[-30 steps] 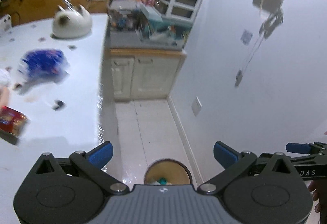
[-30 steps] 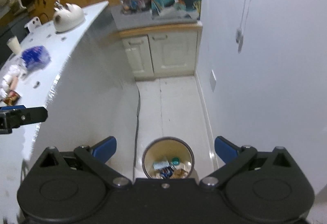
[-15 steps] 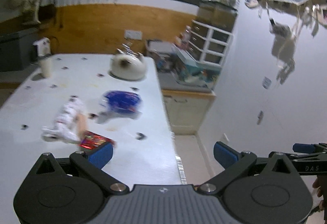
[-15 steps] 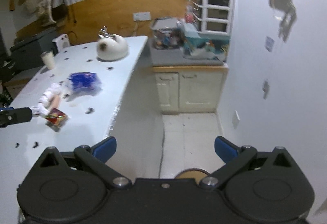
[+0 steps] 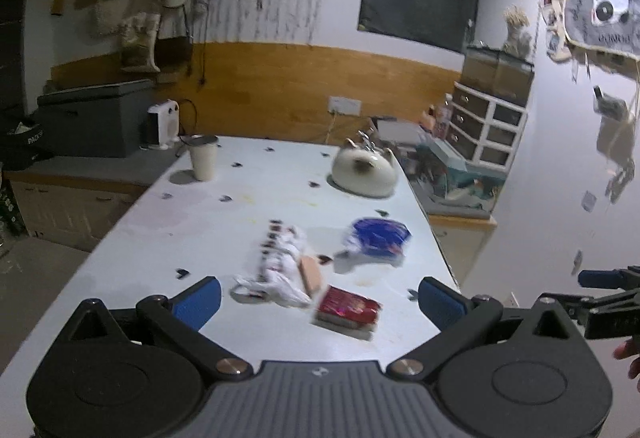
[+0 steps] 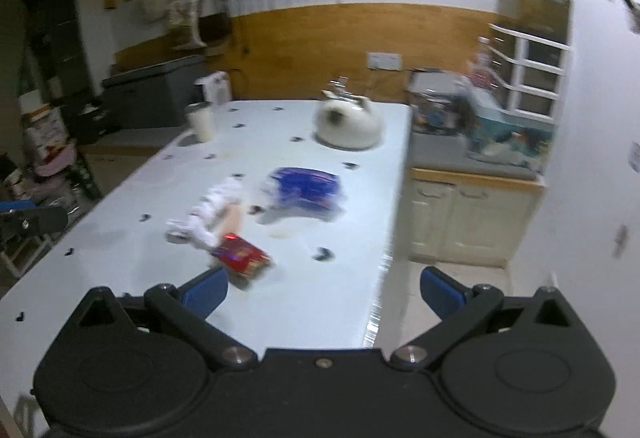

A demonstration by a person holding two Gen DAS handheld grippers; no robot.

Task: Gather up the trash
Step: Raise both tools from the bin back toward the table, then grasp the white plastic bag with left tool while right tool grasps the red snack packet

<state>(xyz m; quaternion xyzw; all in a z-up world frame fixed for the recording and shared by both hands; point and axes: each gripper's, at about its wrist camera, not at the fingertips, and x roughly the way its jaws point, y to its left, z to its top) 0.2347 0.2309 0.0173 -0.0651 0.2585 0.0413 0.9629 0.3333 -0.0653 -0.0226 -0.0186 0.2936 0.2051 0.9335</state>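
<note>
With both our left claw point(image 5: 318, 296) and right claw point(image 6: 324, 286) spread wide and empty above the table point(image 5: 248, 198), we judge the next move is reaching down for the red packet point(image 5: 347, 312) nearest us.

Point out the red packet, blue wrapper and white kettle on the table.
red packet point(image 5: 347, 309), left wrist view, middle of its top face
blue wrapper point(image 5: 378, 236), left wrist view, centre of the blue print
white kettle point(image 6: 349, 124), right wrist view, middle of its body
</note>
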